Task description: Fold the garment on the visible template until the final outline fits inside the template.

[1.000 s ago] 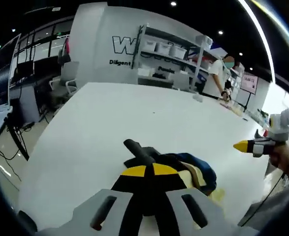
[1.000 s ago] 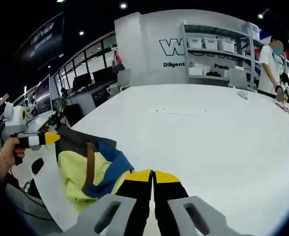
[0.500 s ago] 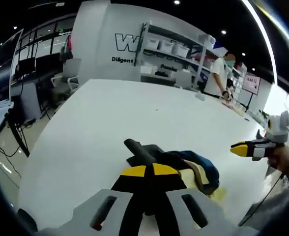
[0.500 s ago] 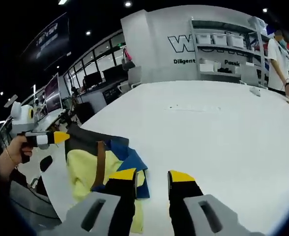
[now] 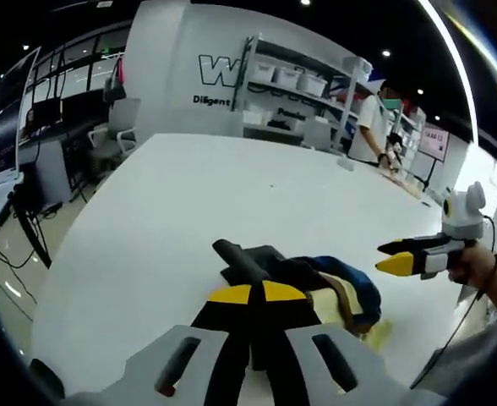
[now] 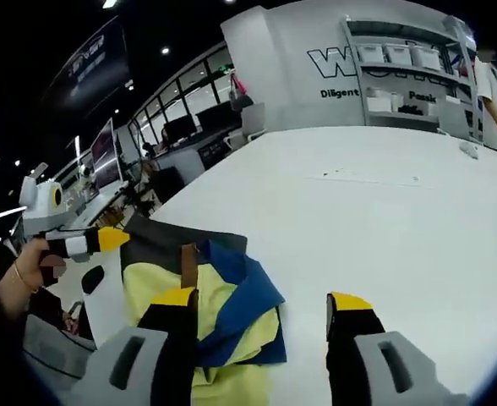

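The left gripper (image 5: 258, 293) is clamped on the dark edge of the crumpled yellow-and-blue garment (image 6: 219, 296) on the white table (image 6: 384, 220). The right gripper (image 6: 264, 300) hangs over that garment with jaws spread wide, gripping nothing.

We see a bright indoor scene lit by small ceiling spotlights (image 5: 386, 53) and a long light strip (image 5: 456, 59). The white table (image 5: 232, 194) reflects evenly, almost washed out in the right gripper view, with faint shadows. Fisheye distortion bends the shelves (image 5: 303, 89) and edges. Far background is soft; slight blur near the rim.
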`<state>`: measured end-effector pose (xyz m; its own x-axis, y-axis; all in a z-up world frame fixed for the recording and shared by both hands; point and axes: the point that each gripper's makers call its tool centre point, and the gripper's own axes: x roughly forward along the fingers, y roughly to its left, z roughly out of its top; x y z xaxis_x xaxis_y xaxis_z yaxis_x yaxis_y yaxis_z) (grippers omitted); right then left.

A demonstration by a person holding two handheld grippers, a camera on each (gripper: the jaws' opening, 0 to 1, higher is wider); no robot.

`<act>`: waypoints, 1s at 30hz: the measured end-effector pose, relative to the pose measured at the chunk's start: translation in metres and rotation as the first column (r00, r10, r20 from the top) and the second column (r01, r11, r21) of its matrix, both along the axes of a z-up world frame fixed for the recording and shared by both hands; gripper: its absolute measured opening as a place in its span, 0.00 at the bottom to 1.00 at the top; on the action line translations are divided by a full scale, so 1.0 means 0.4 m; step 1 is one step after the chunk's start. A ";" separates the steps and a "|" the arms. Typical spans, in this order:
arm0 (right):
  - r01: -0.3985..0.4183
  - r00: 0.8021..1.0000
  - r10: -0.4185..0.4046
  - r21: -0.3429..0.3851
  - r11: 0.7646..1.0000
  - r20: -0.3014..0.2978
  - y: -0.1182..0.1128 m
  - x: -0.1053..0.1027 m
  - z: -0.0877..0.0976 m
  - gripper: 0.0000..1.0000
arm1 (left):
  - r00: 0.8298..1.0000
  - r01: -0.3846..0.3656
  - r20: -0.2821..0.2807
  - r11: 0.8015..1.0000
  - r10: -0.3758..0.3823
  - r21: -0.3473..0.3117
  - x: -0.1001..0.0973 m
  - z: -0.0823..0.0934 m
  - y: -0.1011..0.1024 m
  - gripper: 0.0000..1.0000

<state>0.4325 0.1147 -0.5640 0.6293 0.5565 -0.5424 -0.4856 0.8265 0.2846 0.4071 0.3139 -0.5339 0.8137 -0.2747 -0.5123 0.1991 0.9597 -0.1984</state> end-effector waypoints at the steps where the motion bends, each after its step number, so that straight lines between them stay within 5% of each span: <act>1: -0.007 1.000 0.007 0.001 1.000 0.005 0.007 0.005 0.000 0.56 | 1.000 0.000 0.001 1.000 0.000 0.000 0.001 -0.001 0.001 0.01; 11: -0.064 0.998 0.064 -0.002 0.998 -0.016 0.061 0.062 -0.036 0.50 | 1.000 0.011 0.001 1.000 -0.011 0.012 0.002 -0.011 0.003 0.01; 20: -0.116 0.987 0.113 -0.027 0.993 -0.111 0.129 0.108 -0.117 0.41 | 1.000 0.022 -0.014 1.000 -0.022 0.015 0.007 -0.031 0.012 0.00; 23: -0.134 0.984 0.128 -0.041 0.990 -0.125 0.145 0.116 -0.132 0.32 | 0.999 0.040 -0.006 0.999 -0.040 0.028 0.009 -0.030 0.010 0.00; 27: -0.178 0.978 0.163 -0.119 0.977 -0.130 0.144 0.113 -0.154 0.03 | 0.999 0.040 -0.009 0.999 -0.040 0.027 0.009 -0.030 0.012 0.00; 30: -0.209 0.974 0.191 -0.163 0.964 -0.120 0.143 0.101 -0.158 0.00 | 0.999 0.035 -0.010 0.999 -0.035 0.026 0.006 -0.028 0.013 0.00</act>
<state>0.4729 0.1718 -0.6272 0.4508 0.5571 -0.6975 -0.6214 0.7568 0.2029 0.4096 0.3191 -0.5451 0.7989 -0.2896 -0.5272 0.2312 0.9570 -0.1753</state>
